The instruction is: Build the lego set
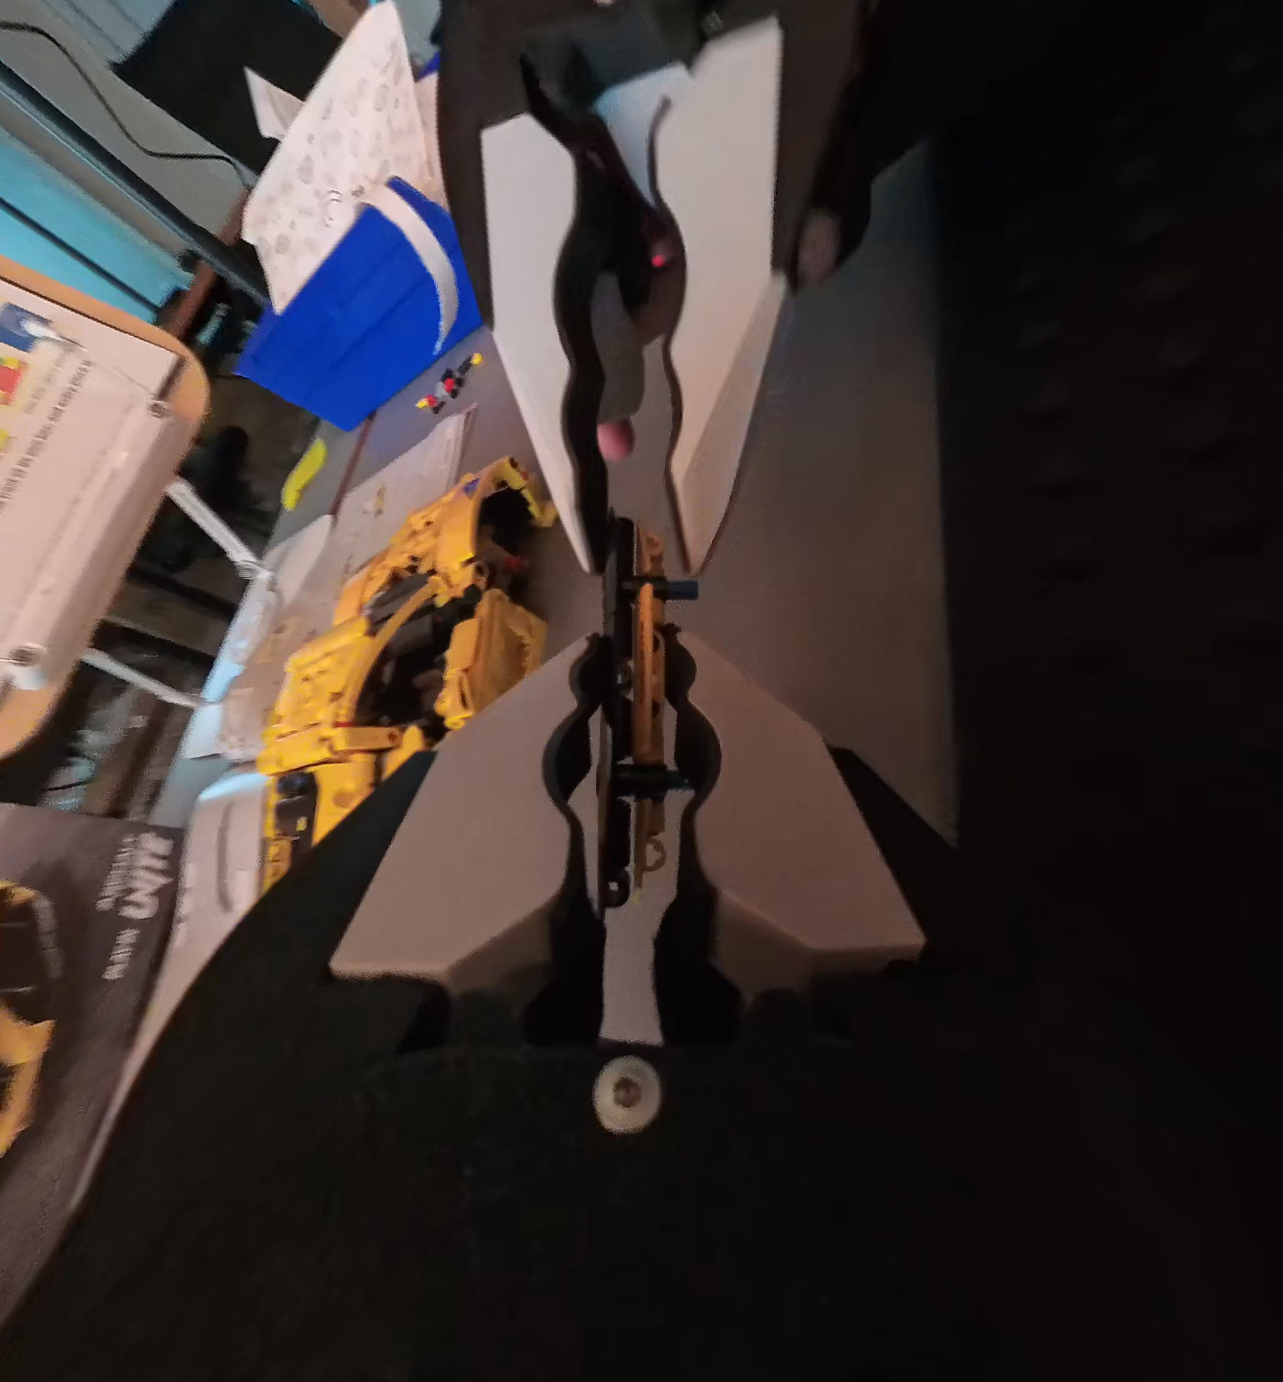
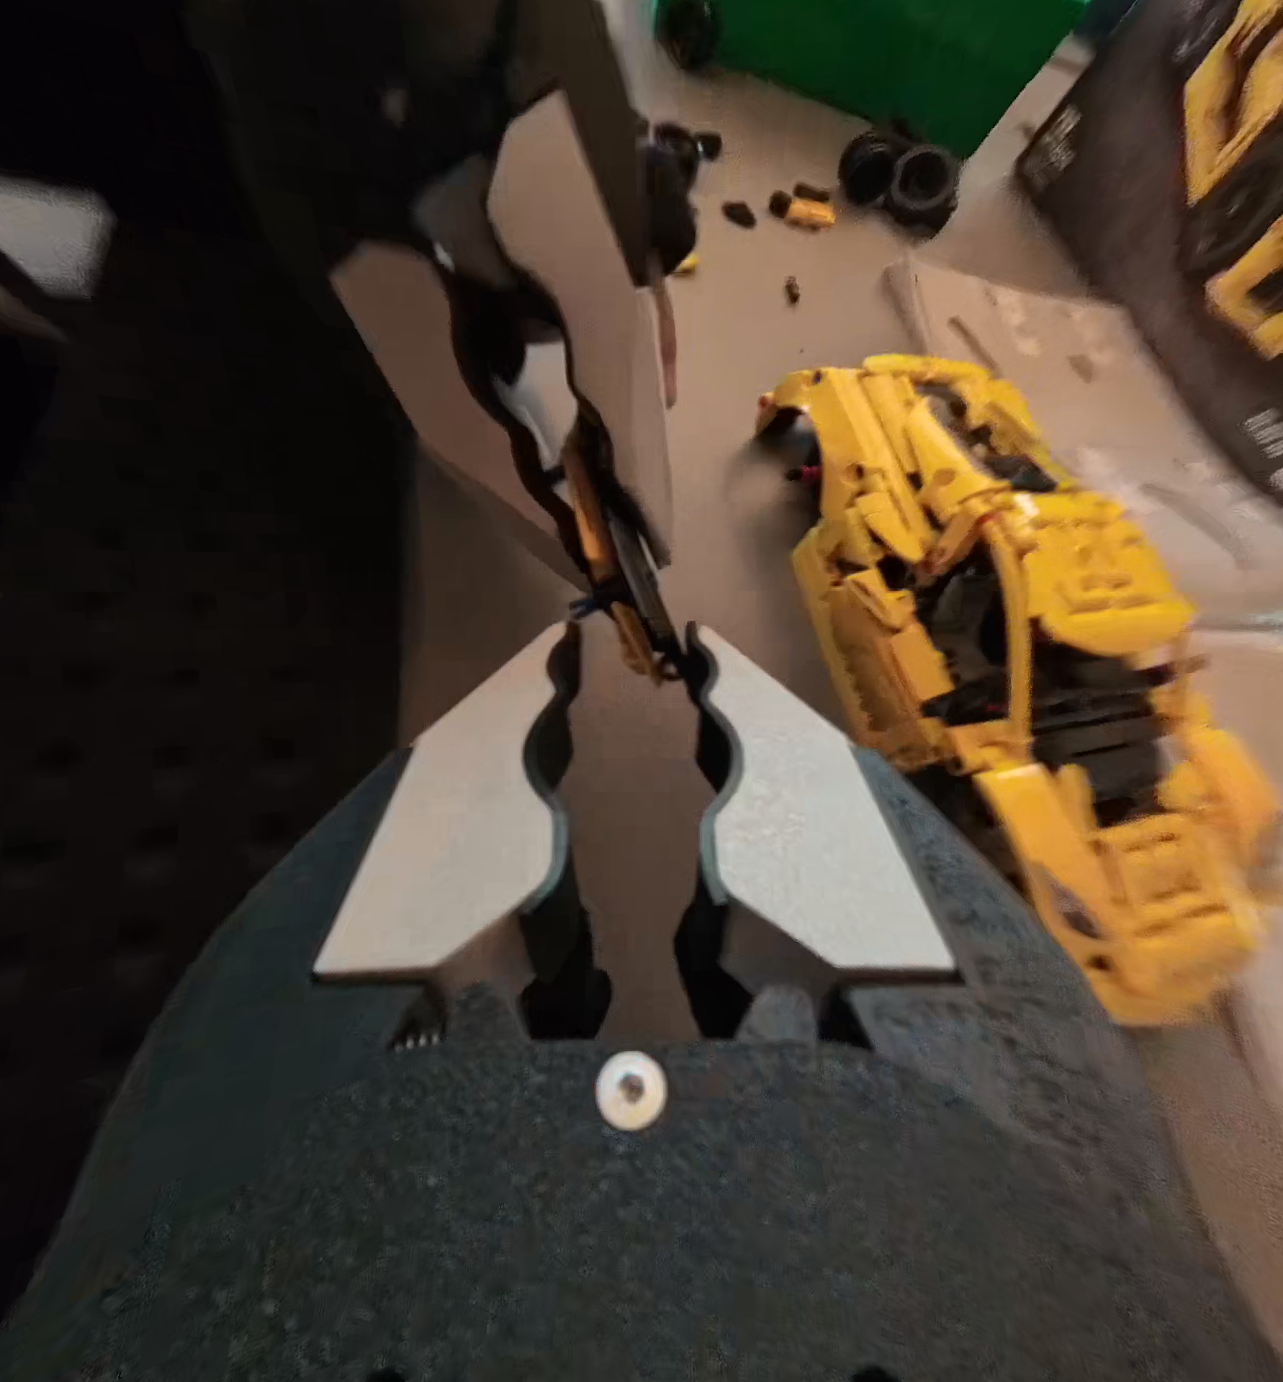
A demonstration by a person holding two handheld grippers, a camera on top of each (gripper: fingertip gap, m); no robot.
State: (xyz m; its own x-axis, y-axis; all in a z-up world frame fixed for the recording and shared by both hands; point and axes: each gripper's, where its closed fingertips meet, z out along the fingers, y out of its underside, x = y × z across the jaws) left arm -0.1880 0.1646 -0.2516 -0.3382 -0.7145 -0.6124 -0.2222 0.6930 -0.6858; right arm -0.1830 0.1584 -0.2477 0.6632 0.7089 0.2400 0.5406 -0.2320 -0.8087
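Left gripper (image 1: 632,643): clamped on a thin black-and-yellow lego strip (image 1: 635,695). The strip sits deep between the two fingers and pokes out past the tips.

Strip direction: its long axis runs straight along the left gripper's fingers, pointing away from the camera toward the other gripper. Little black and blue pins stick out sideways across it.

Right gripper (image 2: 631,636): spread apart, nothing pinched. The far end of the strip (image 2: 627,591) comes in at its tips, right by the right-hand finger; can't tell if it actually touches, pretty blurry there.

Where the strip is: up in the air between the two grippers, which face each other tip to tip, over the grey counter (image 2: 758,314).

Yellow car (image 2: 997,643): the half-built lego car lies on the counter just off to the side of the grippers, long axis roughly running away from the right camera, dark open gaps in its body.

Loose parts: black tyres (image 2: 900,176) and some small black and yellow bits (image 2: 803,209) lie farther back on the counter.

Blue bin (image 1: 358,314): beyond the car in the left view, can't see inside. A few tiny pieces (image 1: 448,385) lie just beside it.

Green bin (image 2: 885,52): at the far edge in the right view, contents hidden.

Box (image 2: 1184,224): dark lego box with a yellow car picture, beside the car.
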